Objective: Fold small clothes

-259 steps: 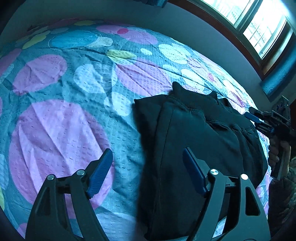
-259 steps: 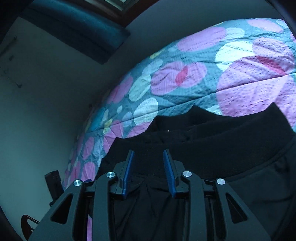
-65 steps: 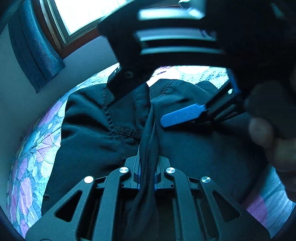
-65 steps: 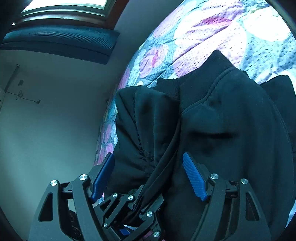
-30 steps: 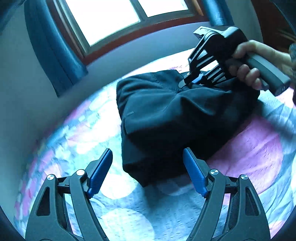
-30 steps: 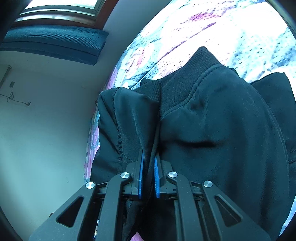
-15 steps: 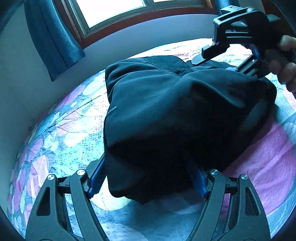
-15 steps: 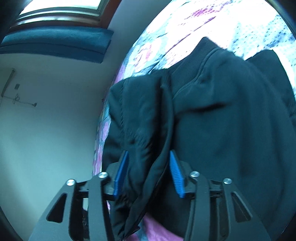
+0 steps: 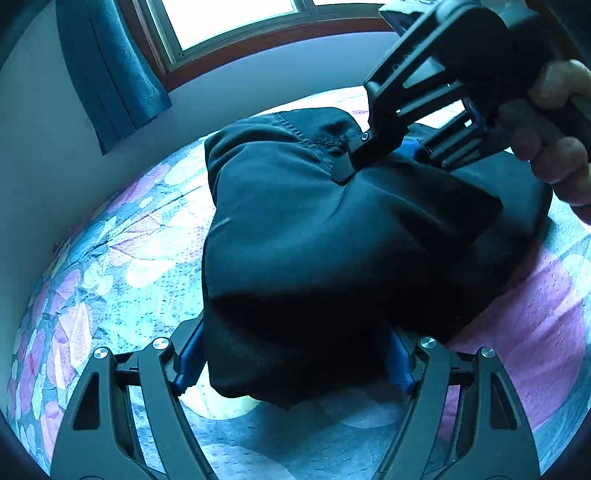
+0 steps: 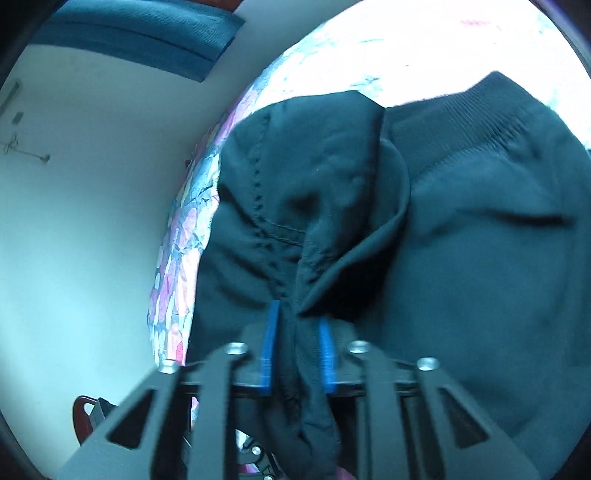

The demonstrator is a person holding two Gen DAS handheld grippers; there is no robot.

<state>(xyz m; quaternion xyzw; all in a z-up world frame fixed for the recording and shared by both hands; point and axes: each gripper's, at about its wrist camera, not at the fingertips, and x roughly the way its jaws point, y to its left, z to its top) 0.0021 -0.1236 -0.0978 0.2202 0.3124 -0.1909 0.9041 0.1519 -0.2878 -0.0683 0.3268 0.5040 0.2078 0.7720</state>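
A black jacket [image 9: 332,236] is lying bundled at frame centre on the patterned bedspread [image 9: 122,258]. The right gripper [image 10: 295,350] is closing on a gathered fold; the left gripper [image 9: 291,360] is standing wide, straddling the lower edge. Next, judging: lift and lay the fold flat.

I see a bedspread [image 9: 129,258] under everything — teal-grey, covered in pink, lilac and pale round blotches, its weave dimpled and slightly creased. It runs up against a plain pale wall [image 9: 44,155]. Above that sits a window [image 9: 236,22] with a reddish-brown wooden frame, bright with daylight, and a dark blue curtain [image 9: 110,74] hangs beside it. On my right-hand camera a thin cable [image 10: 22,147] is pinned to the wall — I can't make out more.
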